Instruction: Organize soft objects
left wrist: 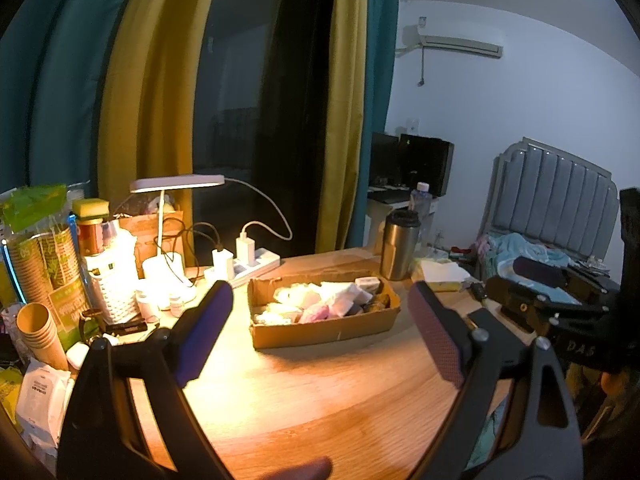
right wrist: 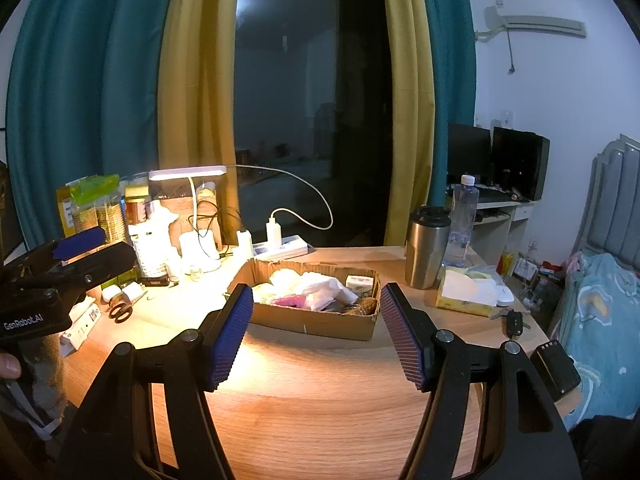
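On the wooden tabletop (right wrist: 320, 392), lit by a white desk lamp (right wrist: 188, 174), stands a shallow cardboard box (right wrist: 316, 320) near the middle. The soft objects (right wrist: 316, 290) lie inside it: white crumpled pieces, a pink piece, and a brown fuzzy item at the box's right end. A small white packet rests at the back right corner of the box. What each piece is cannot be told at this size.

The left claw (left wrist: 320, 328) hovers above bare wood in front of the box, jaws well apart, nothing between the pads. The right claw (right wrist: 316, 332) hovers likewise in front of the box, jaws apart and empty. Neither touches the box or its contents. In the right wrist view the left claw's body shows at the left edge, with fingertips of a hand below it.

Right of the box stand a steel tumbler (right wrist: 426, 248) and, just behind it, a clear water bottle (right wrist: 464, 216). A tissue pack (right wrist: 466, 292) lies near the tumbler's right side. Behind the box a white power strip (right wrist: 284, 246) carries two plugged chargers. To the left are scissors (right wrist: 120, 310), a white woven basket (left wrist: 114, 292) and stacked paper cups (left wrist: 38, 332). A bed (right wrist: 600, 320) stands beside the tabletop on the right.
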Demonstrator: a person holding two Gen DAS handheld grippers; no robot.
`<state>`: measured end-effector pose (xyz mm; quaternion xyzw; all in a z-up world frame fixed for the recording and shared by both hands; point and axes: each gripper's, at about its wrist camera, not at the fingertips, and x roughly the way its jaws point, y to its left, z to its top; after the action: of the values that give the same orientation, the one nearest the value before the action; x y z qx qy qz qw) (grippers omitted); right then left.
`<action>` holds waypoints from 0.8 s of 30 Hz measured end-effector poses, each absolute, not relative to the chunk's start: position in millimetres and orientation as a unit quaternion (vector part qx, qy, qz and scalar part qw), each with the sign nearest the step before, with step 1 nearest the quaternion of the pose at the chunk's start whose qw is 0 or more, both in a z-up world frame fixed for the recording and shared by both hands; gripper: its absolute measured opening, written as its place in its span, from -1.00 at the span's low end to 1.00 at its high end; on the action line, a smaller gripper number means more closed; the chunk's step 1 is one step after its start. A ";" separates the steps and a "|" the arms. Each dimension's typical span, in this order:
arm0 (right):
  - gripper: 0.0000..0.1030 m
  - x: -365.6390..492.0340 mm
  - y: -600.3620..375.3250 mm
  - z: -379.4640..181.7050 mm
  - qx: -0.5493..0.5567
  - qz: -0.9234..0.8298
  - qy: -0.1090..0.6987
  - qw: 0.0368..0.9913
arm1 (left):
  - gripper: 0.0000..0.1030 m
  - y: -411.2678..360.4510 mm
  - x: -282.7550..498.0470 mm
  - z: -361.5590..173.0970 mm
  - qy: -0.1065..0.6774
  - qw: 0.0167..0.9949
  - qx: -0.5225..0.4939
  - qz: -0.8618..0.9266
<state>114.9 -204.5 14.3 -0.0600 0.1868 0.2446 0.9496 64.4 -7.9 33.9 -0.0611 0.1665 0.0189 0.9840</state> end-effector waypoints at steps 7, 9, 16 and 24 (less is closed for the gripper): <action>0.35 114.2 -203.4 12.1 -0.061 0.245 0.189 0.949 | 0.75 -11.5 64.5 32.8 0.171 0.984 -0.056 0.017; 0.35 114.4 -202.8 11.8 -0.061 0.245 0.189 0.949 | 0.75 -11.5 64.5 33.0 0.171 0.984 -0.056 0.017; 0.35 114.4 -202.5 11.4 -0.061 0.245 0.190 0.949 | 0.75 -12.8 63.0 34.8 0.166 0.985 -0.051 0.019; 0.35 117.0 -202.5 9.6 -0.062 0.246 0.193 0.948 | 0.75 -11.9 63.1 34.1 0.167 0.984 -0.051 0.020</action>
<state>117.0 -202.5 9.6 -0.0620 0.1934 0.2461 0.9477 63.1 -11.9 34.1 -0.0511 0.1670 0.0196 0.9844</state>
